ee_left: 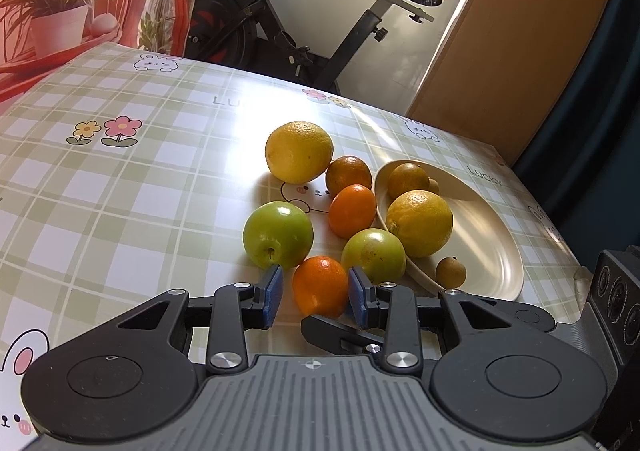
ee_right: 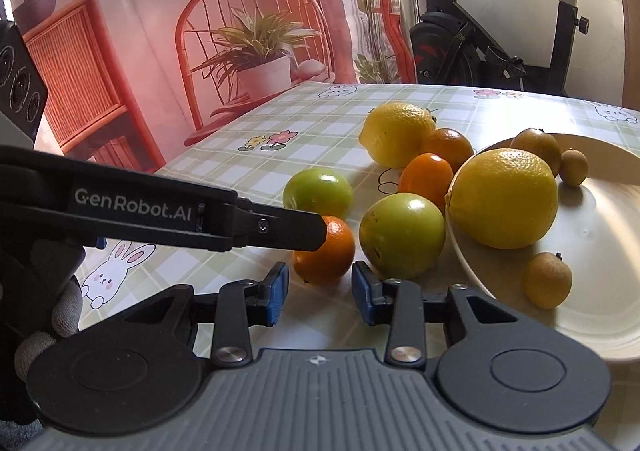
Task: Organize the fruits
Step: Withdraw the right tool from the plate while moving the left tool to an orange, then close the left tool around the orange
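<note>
The left gripper (ee_left: pixel 316 293) brackets a tangerine (ee_left: pixel 320 285) on the table (ee_left: pixel 120 179), its blue pads not quite touching it. The right gripper (ee_right: pixel 320 291) hangs open just before the same fruit. Beyond sit apples (ee_left: pixel 278 234), then lemons (one on the plate (ee_left: pixel 492 235)).

Both wrist cameras sit low and close over the table (ee_left: pixel 120 191), looking forward along their fingers toward its far edge. Each frames the same fruit cluster and plate (ee_right: pixel 600 251), the right camera from nearer the plate.
</note>
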`<act>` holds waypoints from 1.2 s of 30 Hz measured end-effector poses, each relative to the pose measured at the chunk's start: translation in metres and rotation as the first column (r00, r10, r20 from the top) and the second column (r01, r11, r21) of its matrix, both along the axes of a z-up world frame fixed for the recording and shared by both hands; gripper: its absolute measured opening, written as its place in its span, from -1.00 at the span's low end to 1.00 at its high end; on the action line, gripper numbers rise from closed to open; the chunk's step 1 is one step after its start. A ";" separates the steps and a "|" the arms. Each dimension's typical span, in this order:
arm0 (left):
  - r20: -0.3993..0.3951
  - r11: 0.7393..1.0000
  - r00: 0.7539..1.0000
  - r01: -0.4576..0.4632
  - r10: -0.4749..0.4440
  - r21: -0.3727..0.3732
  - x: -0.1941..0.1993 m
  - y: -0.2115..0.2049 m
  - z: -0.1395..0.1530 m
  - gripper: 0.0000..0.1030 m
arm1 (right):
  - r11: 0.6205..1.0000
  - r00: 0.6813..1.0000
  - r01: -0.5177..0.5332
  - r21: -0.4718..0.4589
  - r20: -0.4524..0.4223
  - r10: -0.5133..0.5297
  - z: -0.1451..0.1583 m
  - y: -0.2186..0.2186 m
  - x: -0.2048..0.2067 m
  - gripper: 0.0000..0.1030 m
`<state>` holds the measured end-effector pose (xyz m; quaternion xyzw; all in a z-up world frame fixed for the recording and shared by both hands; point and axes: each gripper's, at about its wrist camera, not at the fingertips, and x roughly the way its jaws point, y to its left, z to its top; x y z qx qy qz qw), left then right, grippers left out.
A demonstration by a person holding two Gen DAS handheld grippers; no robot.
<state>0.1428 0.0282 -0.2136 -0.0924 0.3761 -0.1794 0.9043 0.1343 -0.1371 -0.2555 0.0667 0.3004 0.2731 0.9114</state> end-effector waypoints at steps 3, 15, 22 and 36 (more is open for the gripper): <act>-0.010 1.000 1.000 0.001 -0.001 0.004 0.004 -0.004 -0.003 -0.20 | 1.000 1.000 0.008 -0.015 0.006 -0.007 0.001 0.004 0.001 -0.23; -0.016 1.000 1.000 0.011 -0.011 0.016 0.004 -0.007 -0.006 -0.29 | 1.000 1.000 0.018 -0.011 0.003 -0.018 0.000 0.009 0.002 -0.15; 0.007 0.999 1.000 0.013 -0.013 0.037 -0.006 -0.011 -0.005 -0.31 | 1.000 1.000 -0.004 -0.013 -0.001 0.004 0.001 0.011 0.004 -0.02; 0.016 0.999 1.000 -0.002 0.001 0.044 -0.013 -0.012 -0.005 -0.33 | 0.999 1.000 -0.025 -0.046 0.012 0.025 0.001 0.018 0.001 0.16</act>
